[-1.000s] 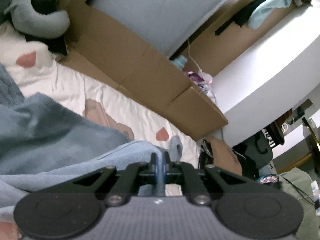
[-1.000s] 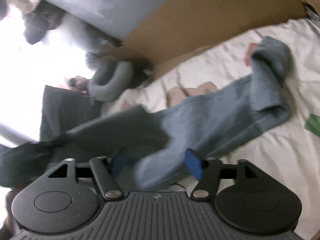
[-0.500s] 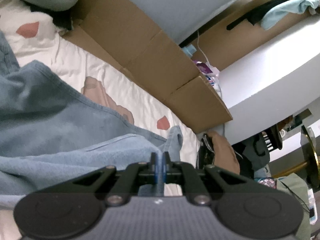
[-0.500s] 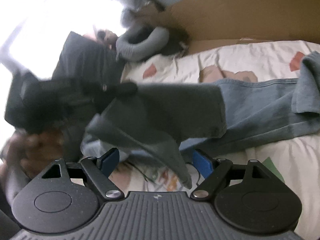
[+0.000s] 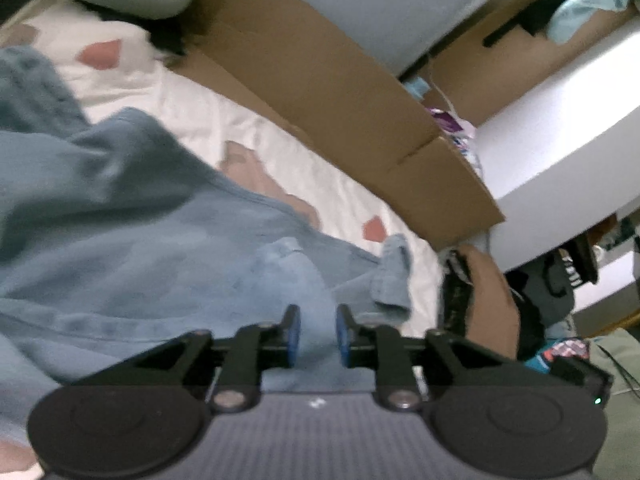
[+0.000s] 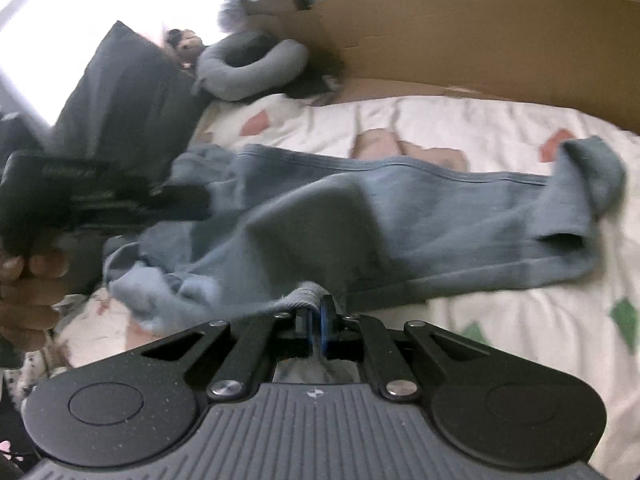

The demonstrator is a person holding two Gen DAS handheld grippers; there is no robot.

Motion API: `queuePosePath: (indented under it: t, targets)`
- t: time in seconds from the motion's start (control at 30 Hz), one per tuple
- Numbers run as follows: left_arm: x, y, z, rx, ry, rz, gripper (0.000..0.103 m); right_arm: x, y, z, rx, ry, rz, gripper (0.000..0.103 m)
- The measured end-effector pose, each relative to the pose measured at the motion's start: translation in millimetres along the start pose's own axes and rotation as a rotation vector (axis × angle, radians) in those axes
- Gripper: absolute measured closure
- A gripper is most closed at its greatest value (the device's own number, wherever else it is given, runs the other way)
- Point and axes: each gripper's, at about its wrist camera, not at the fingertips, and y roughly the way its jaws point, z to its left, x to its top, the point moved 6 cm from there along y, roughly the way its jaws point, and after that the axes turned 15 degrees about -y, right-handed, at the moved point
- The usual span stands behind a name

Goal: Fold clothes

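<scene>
Soft, floppy blue sweatshirt (image 6: 400, 224): right gripper (image 6: 316, 320) pinching hem, left gripper (image 5: 316, 332) open; best gripped along edges.

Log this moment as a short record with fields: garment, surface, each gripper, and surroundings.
garment: blue sweatshirt, spread crumpled, one cuffed sleeve folded over
surface: white patterned bedsheet
right gripper: shut on a fold of the sweatshirt's near edge
left gripper: open, blue pads apart, over the sweatshirt
surroundings: cardboard sheet along the far side of the bed; grey neck pillow; dark pillow
</scene>
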Motion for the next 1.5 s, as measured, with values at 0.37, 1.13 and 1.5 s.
queuePosePath:
  t: [0.37,1.13,1.5]
  targets:
    - [2.4,-91.9,113.2,0.247,-0.136,-0.148,0.073,-15.1,-52.4,-15.8,-0.171,0.029,0.034,0.103]
    - [69.0,-208.6,286.8,0.583,-0.122,-0.381,0.041,-114.6,-155.1,-60.0,-0.496,0.346,0.188,0.092]
    - [110.6,-180.4,310.5,0.754,0.109,-0.372,0.032,-115.6,-153.7,-75.4,-0.474,0.405,0.161,0.065]
